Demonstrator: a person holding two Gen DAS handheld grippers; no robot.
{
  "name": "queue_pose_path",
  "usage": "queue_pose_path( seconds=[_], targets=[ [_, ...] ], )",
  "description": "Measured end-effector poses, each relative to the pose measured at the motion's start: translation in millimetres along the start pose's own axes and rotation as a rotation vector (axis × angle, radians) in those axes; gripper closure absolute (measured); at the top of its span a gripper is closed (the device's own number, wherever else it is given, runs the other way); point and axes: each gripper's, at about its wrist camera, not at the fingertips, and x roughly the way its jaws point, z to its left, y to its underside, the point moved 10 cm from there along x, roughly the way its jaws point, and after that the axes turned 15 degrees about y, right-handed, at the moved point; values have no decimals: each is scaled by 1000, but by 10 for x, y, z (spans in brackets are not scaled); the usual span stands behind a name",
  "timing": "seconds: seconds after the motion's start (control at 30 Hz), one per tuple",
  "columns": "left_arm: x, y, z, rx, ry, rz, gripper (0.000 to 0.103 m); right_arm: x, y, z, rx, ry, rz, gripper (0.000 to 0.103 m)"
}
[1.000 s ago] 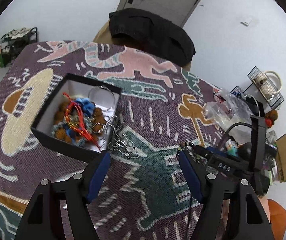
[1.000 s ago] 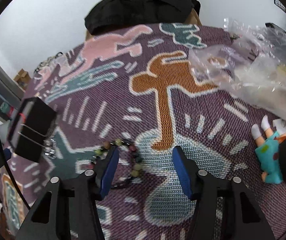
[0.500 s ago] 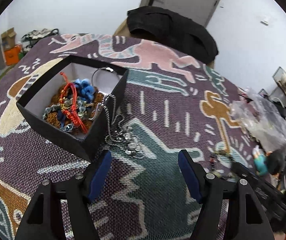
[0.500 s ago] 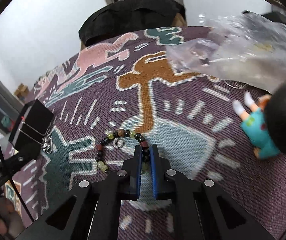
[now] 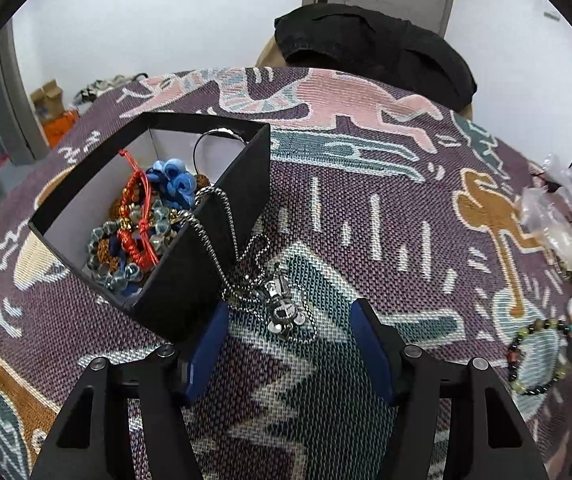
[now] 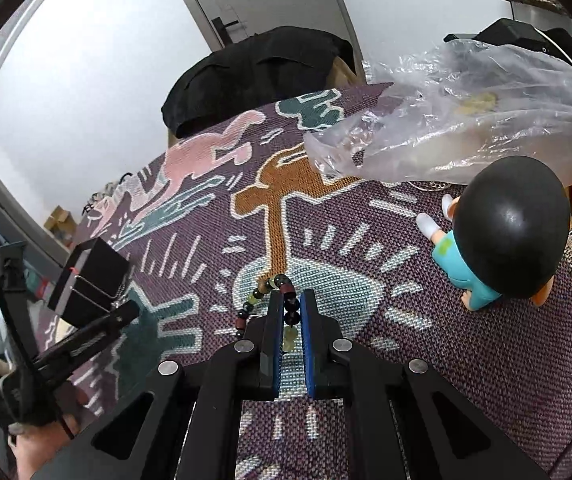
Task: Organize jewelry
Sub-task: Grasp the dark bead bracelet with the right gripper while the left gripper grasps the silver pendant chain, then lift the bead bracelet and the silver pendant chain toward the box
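Observation:
A black box (image 5: 241,200) with a white inside holds several bracelets (image 5: 133,220). A silver chain with a bear pendant (image 5: 281,308) hangs over the box wall, and the pendant lies on the cloth. My left gripper (image 5: 290,344) is just short of the pendant. Its jaws are closing, they touch nothing, and the pendant lies just ahead of the gap. My right gripper (image 6: 289,304) is shut on a beaded bracelet (image 6: 261,292), whose loose end trails on the cloth. The same bracelet (image 5: 542,325) shows at the right of the left wrist view. The box (image 6: 89,284) is far left in the right wrist view.
A patterned woven cloth (image 5: 366,240) covers the table. A crumpled clear plastic bag (image 6: 466,120) and a black-haired figurine (image 6: 502,240) lie on the right. Black clothing (image 5: 366,48) is draped at the far edge. A person's hand (image 6: 37,448) holds the left gripper.
My right gripper shut on the beaded bracelet and drew it along. The left gripper came down closer to the box and pendant, with its jaws a little narrower.

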Motion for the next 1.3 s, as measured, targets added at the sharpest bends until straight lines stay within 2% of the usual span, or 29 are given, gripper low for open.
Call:
queue_pose_path(
  seconds=[0.07, 0.1, 0.2, 0.37, 0.7, 1.03, 1.3],
  targets=[
    [12, -8, 20, 8, -31, -1, 45, 7, 10, 11, 5, -12, 3, 94],
    [10, -16, 39, 10, -45, -4, 51, 5, 13, 6, 6, -14, 4, 94],
    [-12, -37, 93, -5, -38, 4, 83, -32, 7, 7, 15, -37, 3, 93],
    [-69, -19, 128, -38, 54, 36, 83, -197, -93, 123, 32, -117, -15, 93],
    [-498, -183, -66, -20, 226, -7, 83, -474, -297, 470, 22, -202, -39, 93],
    [-1152, -818, -119, 10, 348, -140, 84, -770, -611, 826, -24, -225, -92, 93],
    [-1662, -1380, 28, 41, 381, -260, 84, -938, -811, 1194, -75, -238, -127, 93]
  ],
)
